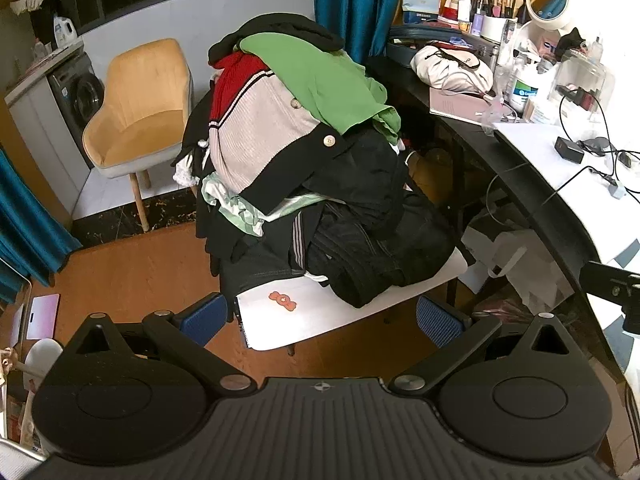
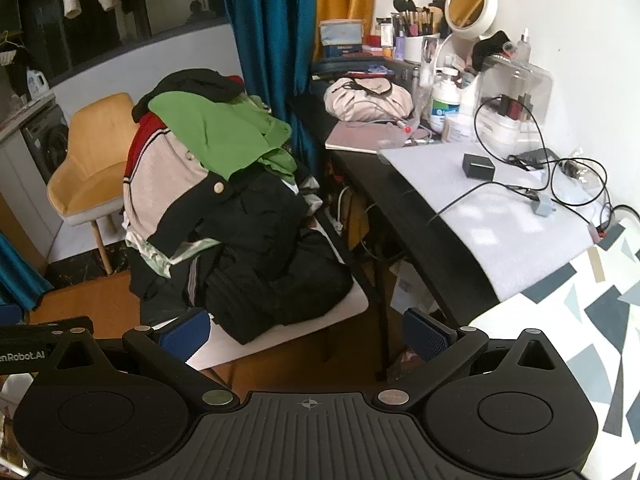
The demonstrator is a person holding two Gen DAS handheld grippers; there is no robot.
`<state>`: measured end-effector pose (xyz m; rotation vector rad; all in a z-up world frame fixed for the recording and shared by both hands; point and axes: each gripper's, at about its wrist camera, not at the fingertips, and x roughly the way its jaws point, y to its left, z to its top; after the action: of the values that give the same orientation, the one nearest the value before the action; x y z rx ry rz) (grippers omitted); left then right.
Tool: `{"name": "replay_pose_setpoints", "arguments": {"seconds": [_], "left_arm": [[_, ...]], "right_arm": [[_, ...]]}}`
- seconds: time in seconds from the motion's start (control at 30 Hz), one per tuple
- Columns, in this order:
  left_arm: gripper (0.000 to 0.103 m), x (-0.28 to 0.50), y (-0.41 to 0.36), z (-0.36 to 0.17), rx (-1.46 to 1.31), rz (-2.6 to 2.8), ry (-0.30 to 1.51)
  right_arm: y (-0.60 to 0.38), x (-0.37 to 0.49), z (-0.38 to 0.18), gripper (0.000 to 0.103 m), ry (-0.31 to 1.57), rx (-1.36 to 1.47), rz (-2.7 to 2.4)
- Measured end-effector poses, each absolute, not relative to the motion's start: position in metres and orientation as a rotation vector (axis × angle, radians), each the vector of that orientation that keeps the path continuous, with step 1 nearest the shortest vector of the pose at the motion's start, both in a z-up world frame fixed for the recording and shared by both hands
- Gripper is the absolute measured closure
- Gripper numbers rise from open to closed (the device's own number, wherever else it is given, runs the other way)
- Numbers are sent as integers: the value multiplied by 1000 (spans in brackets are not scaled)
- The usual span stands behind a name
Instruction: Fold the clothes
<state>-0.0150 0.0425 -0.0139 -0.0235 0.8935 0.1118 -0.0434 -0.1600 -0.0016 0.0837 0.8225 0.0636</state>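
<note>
A tall heap of clothes point(image 1: 304, 168) is piled on a white chair point(image 1: 360, 308). A green top point(image 1: 320, 80) lies near the summit, over a red, pink and black cardigan point(image 1: 256, 132); dark garments point(image 1: 372, 248) spill at the front. My left gripper point(image 1: 322, 318) hovers open in front of the chair's seat edge, nothing between its blue pads point(image 1: 204, 316). In the right wrist view the same heap point(image 2: 224, 208) sits left of centre, with the green top point(image 2: 224, 136) uppermost. My right gripper point(image 2: 306, 336) is open and empty, short of the pile.
A black desk point(image 2: 360, 168) with a white mat point(image 2: 500, 220), cables, a round mirror point(image 2: 472, 4) and cosmetics runs along the right. A yellow armchair point(image 1: 136, 104) and washing machine point(image 1: 80, 92) stand at back left. Blue curtains point(image 2: 268, 28) hang behind the heap. Wooden floor point(image 1: 140, 276) lies below.
</note>
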Motion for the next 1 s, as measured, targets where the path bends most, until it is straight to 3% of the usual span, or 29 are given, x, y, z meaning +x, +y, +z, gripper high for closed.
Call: {"name": "replay_pose_setpoints", "arguments": {"seconds": [1.0], "left_arm": [[0, -29, 35, -11, -23, 78, 904]], "right_arm": [[-158, -63, -1, 1, 823, 85, 60]]}}
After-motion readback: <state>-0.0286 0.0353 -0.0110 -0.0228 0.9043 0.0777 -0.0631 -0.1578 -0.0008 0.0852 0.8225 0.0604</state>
